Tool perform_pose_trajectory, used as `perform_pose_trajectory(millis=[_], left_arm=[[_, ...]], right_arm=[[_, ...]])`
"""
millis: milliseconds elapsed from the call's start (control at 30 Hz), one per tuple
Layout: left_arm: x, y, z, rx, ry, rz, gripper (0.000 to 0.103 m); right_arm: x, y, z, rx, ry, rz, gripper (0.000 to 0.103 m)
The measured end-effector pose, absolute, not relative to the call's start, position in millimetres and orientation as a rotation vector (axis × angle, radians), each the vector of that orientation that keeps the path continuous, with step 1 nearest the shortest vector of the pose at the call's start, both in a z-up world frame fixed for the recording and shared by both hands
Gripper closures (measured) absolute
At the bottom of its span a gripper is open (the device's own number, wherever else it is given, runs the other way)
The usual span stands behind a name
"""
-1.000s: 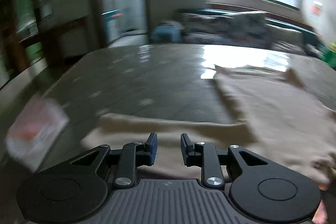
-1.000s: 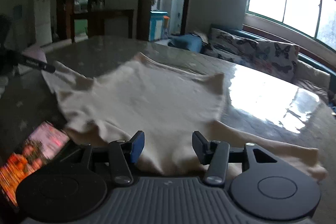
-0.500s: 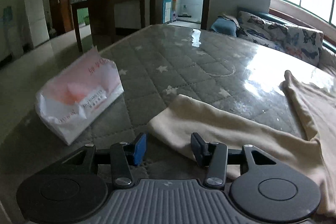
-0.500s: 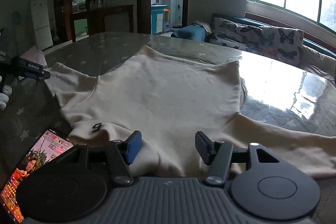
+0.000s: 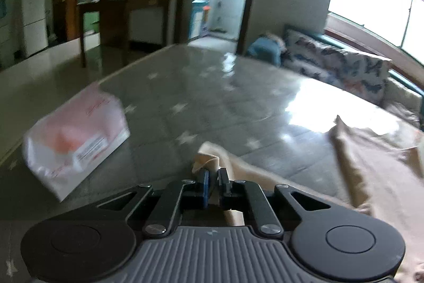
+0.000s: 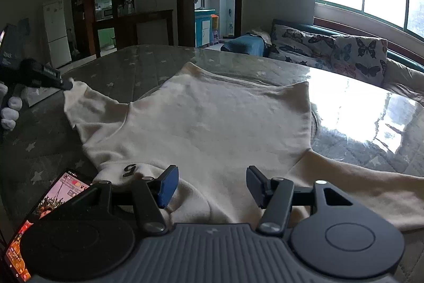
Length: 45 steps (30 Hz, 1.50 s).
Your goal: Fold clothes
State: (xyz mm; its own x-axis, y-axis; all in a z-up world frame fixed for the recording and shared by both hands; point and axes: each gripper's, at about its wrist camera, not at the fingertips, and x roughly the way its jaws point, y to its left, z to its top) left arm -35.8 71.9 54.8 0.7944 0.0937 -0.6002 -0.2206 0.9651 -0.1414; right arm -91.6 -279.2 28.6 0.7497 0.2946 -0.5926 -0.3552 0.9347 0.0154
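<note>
Fabric fills my left wrist view: my left gripper (image 5: pixel 213 178) has its jaws pinched together on the cuff of the cream sweater's sleeve (image 5: pixel 209 159), and a pink-and-white plastic bag (image 5: pixel 75 137) sits to the left on the star-patterned mattress (image 5: pixel 198 97), its contents hidden from me. In my right wrist view the cream sweater (image 6: pixel 212 129) lies spread flat on the mattress with its collar nearest me, my right gripper (image 6: pixel 210 183) stands half open above the collar holding nothing, a lit phone (image 6: pixel 47 206) lies near left, and the left gripper at far left grips the sleeve end.
</note>
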Motion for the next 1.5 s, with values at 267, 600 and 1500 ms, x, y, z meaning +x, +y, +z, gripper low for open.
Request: perform_pose_trajectory(millis=[267, 600, 1500], left_arm=[[-40.1, -3.2, 93.4, -0.18, 0.559, -0.115, 0.098], [-39.7, -35.5, 91.6, -0.116, 0.575, -0.2, 0.097], [-30.8, -120.1, 84.5, -0.113, 0.67, -0.604, 0.096]], right_arm=[[-85.6, -277.5, 33.4, -0.036, 0.628, 0.386, 0.045], [-80.9, -276.8, 31.9, 0.002, 0.634, 0.397, 0.045], [-26.8, -247.7, 34.3, 0.205, 0.631, 0.506, 0.055]])
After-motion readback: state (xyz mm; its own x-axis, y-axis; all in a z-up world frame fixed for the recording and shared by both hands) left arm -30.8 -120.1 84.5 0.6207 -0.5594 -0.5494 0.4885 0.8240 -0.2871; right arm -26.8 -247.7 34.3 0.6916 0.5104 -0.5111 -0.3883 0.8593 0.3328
